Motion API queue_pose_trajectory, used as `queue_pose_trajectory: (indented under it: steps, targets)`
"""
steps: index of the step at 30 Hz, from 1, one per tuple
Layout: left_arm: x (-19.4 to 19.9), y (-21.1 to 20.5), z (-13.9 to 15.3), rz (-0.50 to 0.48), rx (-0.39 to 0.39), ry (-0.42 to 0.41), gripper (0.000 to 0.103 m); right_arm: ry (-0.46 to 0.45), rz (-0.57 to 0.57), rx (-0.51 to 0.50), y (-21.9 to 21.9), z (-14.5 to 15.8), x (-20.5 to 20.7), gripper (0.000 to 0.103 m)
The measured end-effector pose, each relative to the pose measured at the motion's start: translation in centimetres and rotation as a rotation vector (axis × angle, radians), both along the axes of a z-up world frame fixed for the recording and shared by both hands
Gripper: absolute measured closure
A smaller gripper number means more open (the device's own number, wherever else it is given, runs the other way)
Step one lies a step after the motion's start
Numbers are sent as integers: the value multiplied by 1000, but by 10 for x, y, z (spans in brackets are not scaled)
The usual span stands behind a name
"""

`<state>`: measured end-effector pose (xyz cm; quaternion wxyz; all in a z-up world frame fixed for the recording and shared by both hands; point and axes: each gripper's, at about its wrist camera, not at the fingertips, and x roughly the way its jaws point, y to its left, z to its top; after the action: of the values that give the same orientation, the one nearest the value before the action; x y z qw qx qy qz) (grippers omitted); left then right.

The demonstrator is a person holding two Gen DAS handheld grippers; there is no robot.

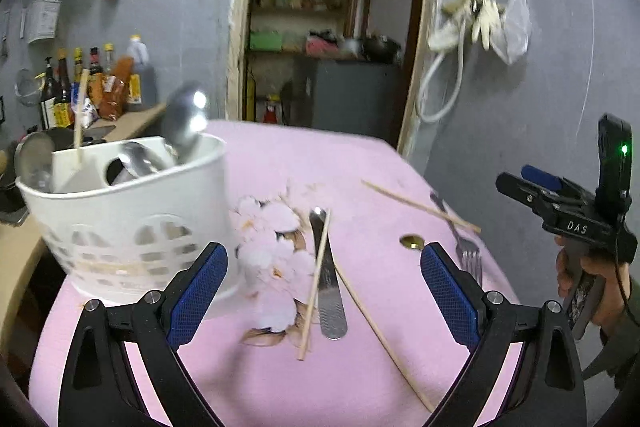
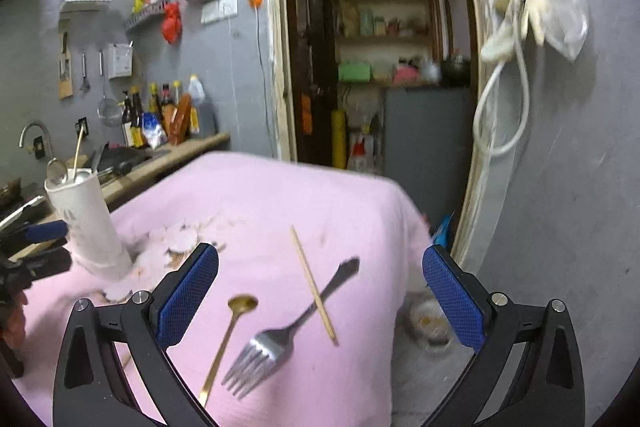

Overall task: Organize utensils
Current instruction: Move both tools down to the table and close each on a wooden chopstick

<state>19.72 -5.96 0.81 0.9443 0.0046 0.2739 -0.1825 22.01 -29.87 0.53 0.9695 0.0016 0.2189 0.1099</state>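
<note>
A white utensil holder point(image 1: 132, 211) stands on the pink cloth point(image 1: 280, 379) at the left, with spoons point(image 1: 186, 121) and a chopstick point(image 1: 80, 111) in it. It also shows in the right wrist view point(image 2: 90, 223). My left gripper point(image 1: 324, 295) is open above a steel utensil handle point(image 1: 329, 279) crossed by a chopstick point(image 1: 316, 287); another chopstick point(image 1: 380, 335) lies beside it. My right gripper point(image 2: 320, 295) is open above a fork point(image 2: 288, 331), a gold spoon point(image 2: 230, 331) and a chopstick point(image 2: 314, 287). The right gripper also shows at the right in the left wrist view point(image 1: 516, 187).
The cloth has a flower print point(image 1: 272, 247) in the middle. A counter with sauce bottles point(image 2: 160, 115) and a sink tap point(image 2: 34, 135) lies to the left. A doorway point(image 2: 380, 47) opens behind the table. The table's right edge drops to the floor, where a bowl point(image 2: 430, 323) sits.
</note>
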Motion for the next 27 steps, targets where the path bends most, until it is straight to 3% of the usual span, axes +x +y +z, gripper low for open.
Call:
queue_pose_trajectory:
  steps: [7, 11, 16, 21, 24, 27]
  targets:
    - [29, -15, -17, -10, 66, 118, 8, 167, 70, 11, 6, -31, 34, 2]
    - [43, -12, -32, -22, 51, 208, 9, 240, 86, 21, 8, -46, 48, 13]
    - [53, -10, -40, -34, 34, 265, 16, 317, 111, 70, 5, -57, 57, 44]
    - [65, -7, -51, -26, 22, 359, 43, 332, 111, 64, 7, -57, 55, 67]
    - [67, -2, -52, -12, 9, 375, 49, 347, 133, 57, 13, -57, 55, 85]
    - [66, 3, -51, -4, -2, 381, 59, 364, 161, 54, 23, -59, 55, 89]
